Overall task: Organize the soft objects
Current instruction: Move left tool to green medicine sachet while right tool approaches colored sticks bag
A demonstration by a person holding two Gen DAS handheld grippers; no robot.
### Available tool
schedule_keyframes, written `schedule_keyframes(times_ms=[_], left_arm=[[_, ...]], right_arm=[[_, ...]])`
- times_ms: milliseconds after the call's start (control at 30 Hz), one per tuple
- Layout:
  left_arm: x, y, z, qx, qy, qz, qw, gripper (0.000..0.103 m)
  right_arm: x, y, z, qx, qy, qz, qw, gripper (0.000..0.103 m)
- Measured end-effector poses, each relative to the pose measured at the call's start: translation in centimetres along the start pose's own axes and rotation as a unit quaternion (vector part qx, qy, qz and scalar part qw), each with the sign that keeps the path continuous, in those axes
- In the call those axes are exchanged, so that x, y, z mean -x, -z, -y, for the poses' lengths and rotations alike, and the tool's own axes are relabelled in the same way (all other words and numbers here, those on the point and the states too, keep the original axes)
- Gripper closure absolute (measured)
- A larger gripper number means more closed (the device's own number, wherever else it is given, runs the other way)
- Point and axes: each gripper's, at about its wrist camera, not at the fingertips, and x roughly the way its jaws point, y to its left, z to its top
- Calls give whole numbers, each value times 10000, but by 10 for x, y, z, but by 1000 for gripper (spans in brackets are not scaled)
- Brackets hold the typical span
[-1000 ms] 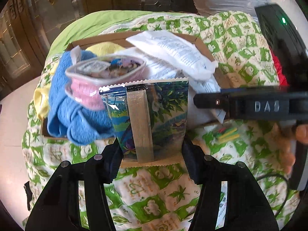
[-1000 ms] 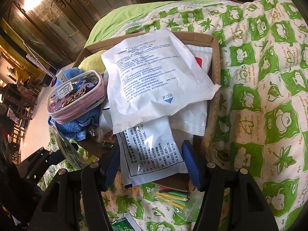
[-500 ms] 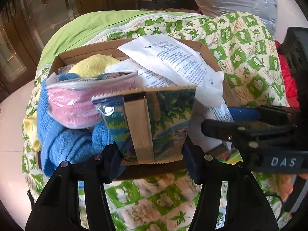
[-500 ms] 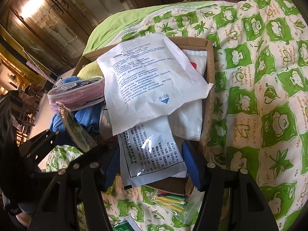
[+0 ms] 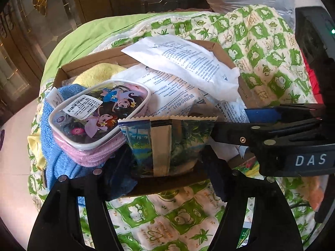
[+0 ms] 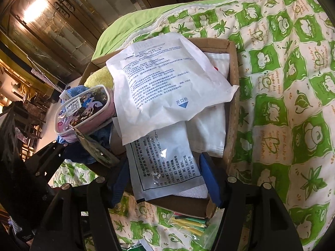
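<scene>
Blue towel (image 5: 56, 156): it lies at the left end of the cardboard box (image 5: 88, 62) and hangs over the side. It is soft, so it makes a bed for the pouch.
Pink pouch (image 5: 98, 117): it sits tilted on top of the blue towel. It has cartoon girls and a white sticker on its clear top.
Yellow cloth (image 5: 98, 73): it is tucked at the back of the box, behind the pouch.
Green packet (image 5: 167, 144): this is the thing being put away. It stands at the front edge of the box, just beside the pouch, with its zigzag top up.
Left gripper (image 5: 167, 165): its jaws have just been opening, and the green packet is between them. The fingers (image 5: 117, 167) look a little apart from the packet's sides, so I think it is being let go here. It points down at the box from the front.
White packs (image 5: 184, 60): flat paper packs are piled in the middle and right of the box. The top one leans over the others.
Right gripper (image 6: 165, 177): its jaws have just been opening a little. A printed white sachet (image 6: 165, 163) lies between its blue fingers (image 6: 209, 179), which do not seem to press it. It points down at the front right of the box, close beside the left gripper.
Quilt (image 6: 282, 104): the box rests on this green and white quilt.
</scene>
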Motion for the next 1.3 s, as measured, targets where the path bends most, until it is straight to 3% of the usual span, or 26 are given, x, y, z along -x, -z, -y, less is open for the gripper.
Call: schedule_keyframes(times_ms=[267,533,767,867,933,1067,1300], left_arm=[[18,7,4,-101,-90,123,9998,32],[47,31,5,-47,9,316,9995,32],[58,96,5,368,678,174,9969,32],[54,113,17,226,792,-94,9966,32],[58,115,26,45,858,-40,9963,32],[60,119,41,-155,1222,-10,9924,32],[52,120,59,-482,1251,-137,9909,32]], right_arm=[[6,5,4,-125,-210,80,9997,29],[26,27,10,-69,-218,105,9997,28],[42,44,22,-280,-608,62,9977,28],[47,56,19,-178,-479,57,9987,28],[45,65,15,-41,-210,-14,9998,28],[38,79,12,-25,-92,-182,9998,28],[17,78,3,188,535,-254,9981,28]])
